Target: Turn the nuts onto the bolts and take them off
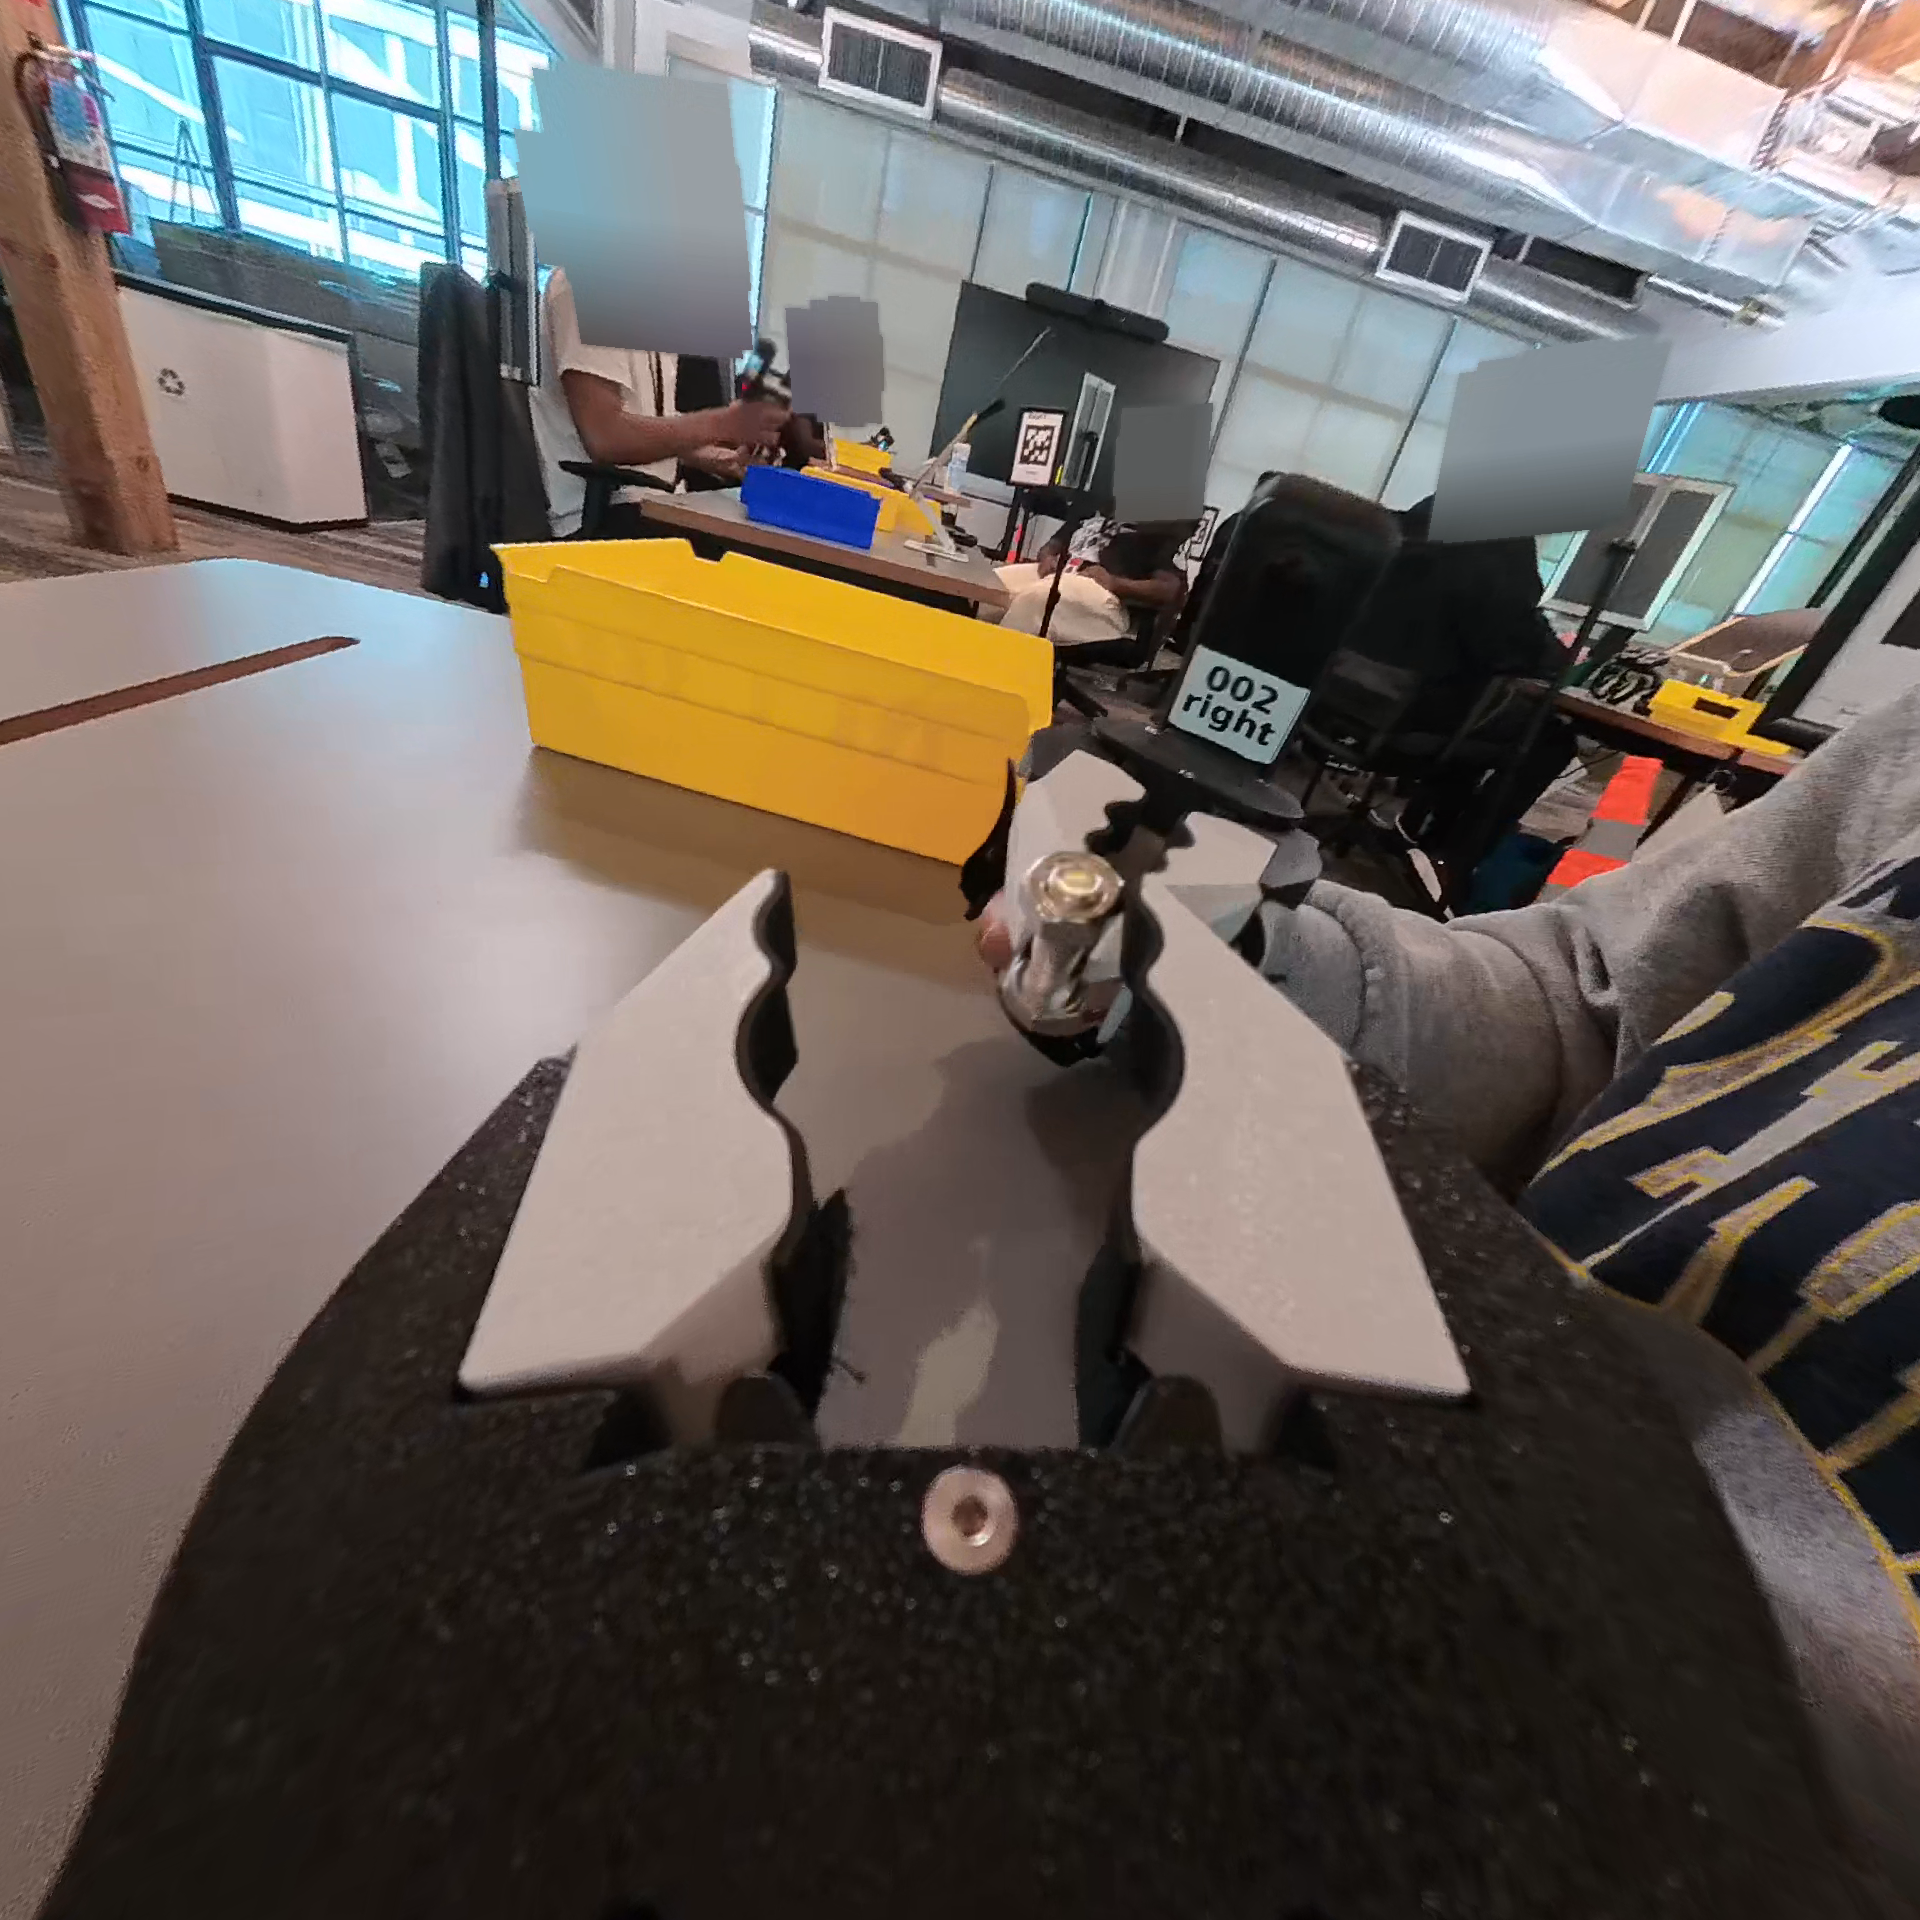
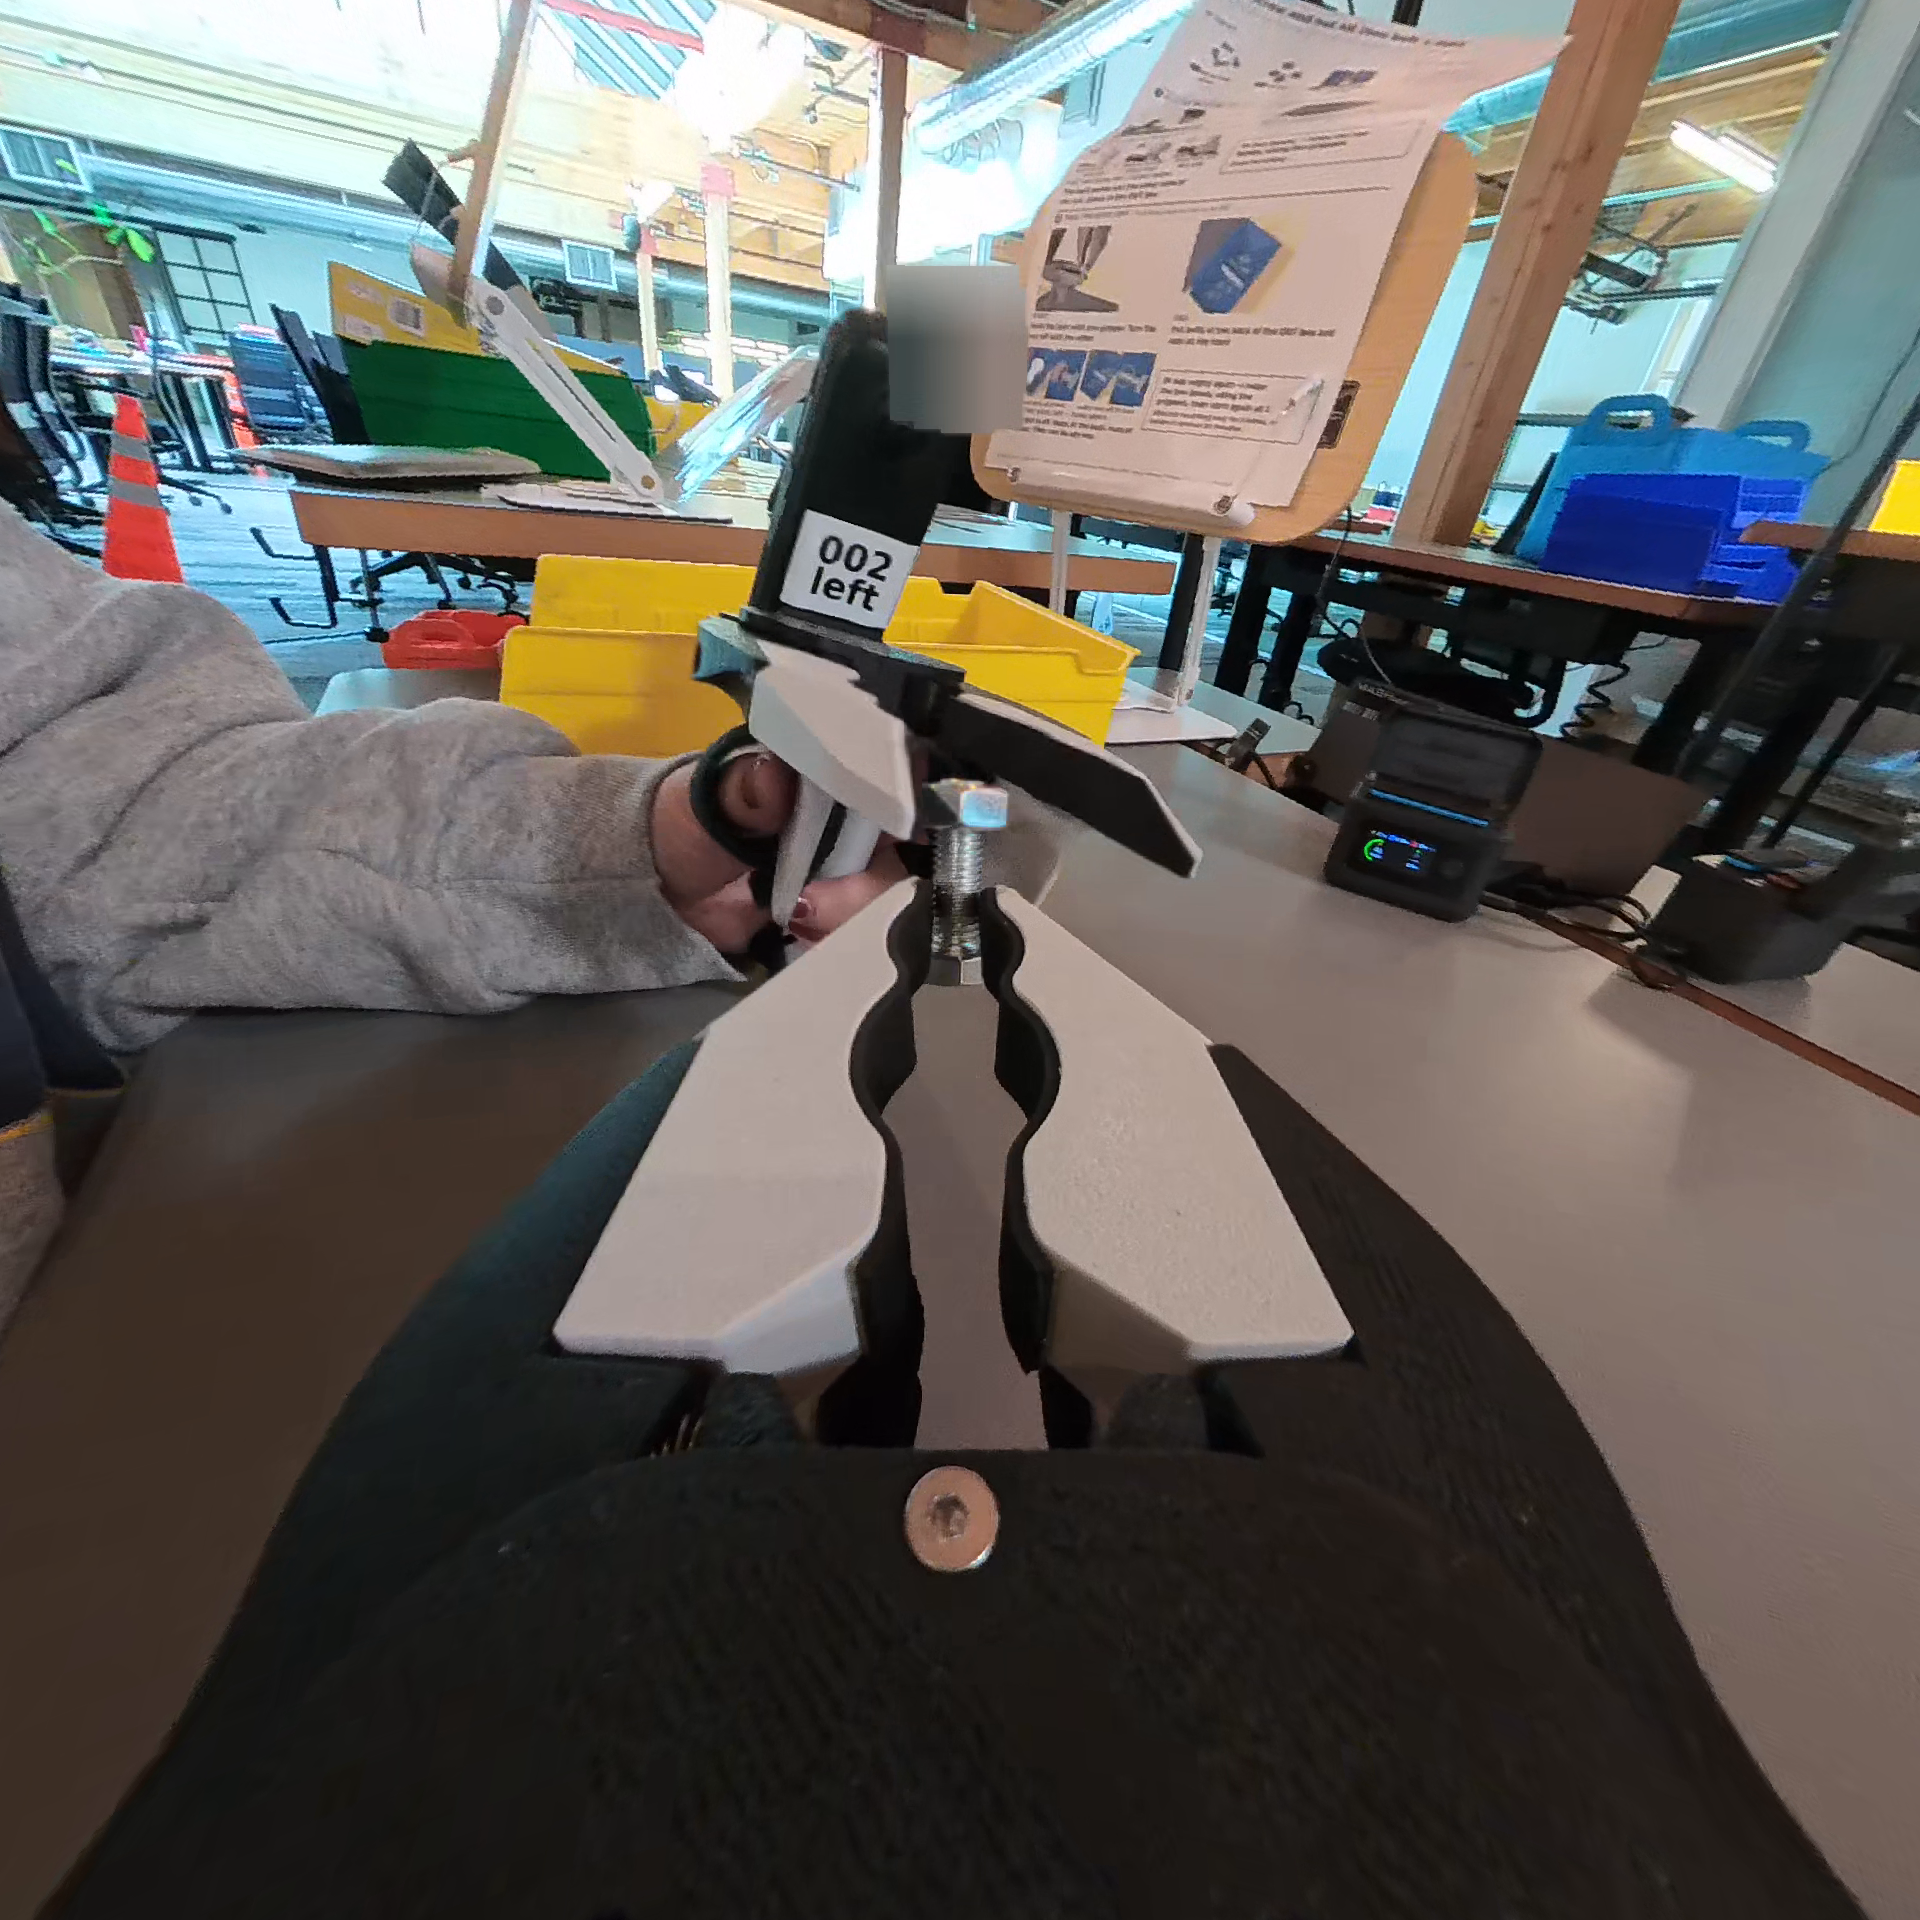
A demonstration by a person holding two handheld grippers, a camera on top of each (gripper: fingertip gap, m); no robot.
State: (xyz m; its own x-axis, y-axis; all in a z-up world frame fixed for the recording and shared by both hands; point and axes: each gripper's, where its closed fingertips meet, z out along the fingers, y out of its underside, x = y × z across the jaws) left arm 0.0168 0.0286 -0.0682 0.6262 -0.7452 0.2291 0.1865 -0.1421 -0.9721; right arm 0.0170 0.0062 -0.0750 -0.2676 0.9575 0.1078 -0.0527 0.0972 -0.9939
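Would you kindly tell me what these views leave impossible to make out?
Contents of the yellow plastic bin: both views, walls hide them.
Lower end of the silver steel bolt: left wrist view, right gripper covers it.
Whether the left gripper touches the bolt head: right wrist view, its finger overlaps.

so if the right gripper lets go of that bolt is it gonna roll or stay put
The bolt looks like solid shiny metal, so probably heavy for its size and rigid. Its threaded shank is round, so it would likely tip over and roll in an arc, though the hex head and nut may stop it. The table looks smooth, so it could slide too.
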